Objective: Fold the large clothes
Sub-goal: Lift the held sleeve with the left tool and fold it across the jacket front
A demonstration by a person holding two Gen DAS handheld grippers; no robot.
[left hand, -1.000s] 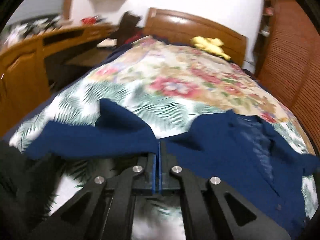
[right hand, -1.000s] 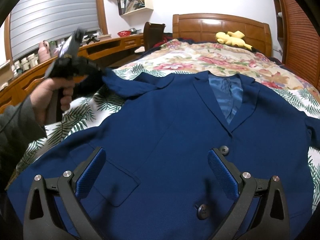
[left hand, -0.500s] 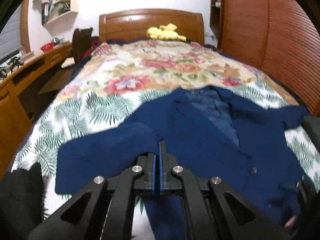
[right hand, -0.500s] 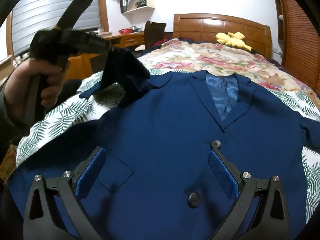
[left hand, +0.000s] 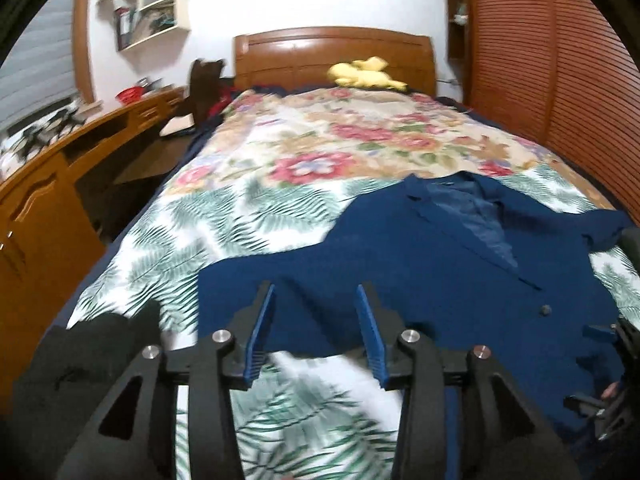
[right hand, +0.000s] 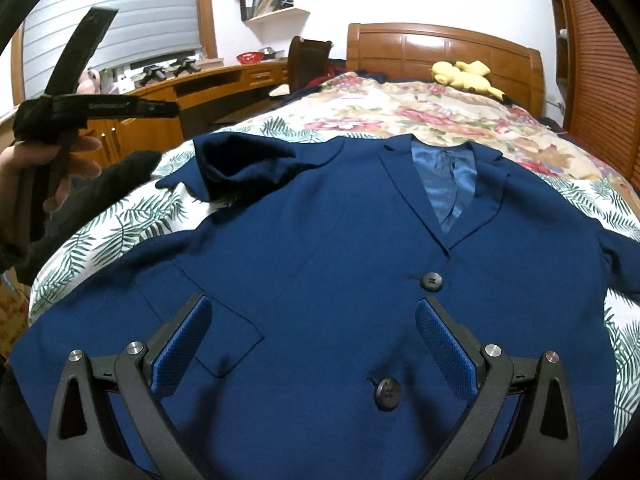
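While both grippers' fingers gape empty, one navy jacket shows two buttons.

Both wrist views low at the bed's foot, facing the headboard, sharing the jacket.

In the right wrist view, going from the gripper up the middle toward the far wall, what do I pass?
Right gripper → lower button → upper button → blue jacket lining → floral bedspread → yellow plush toy → wooden headboard.
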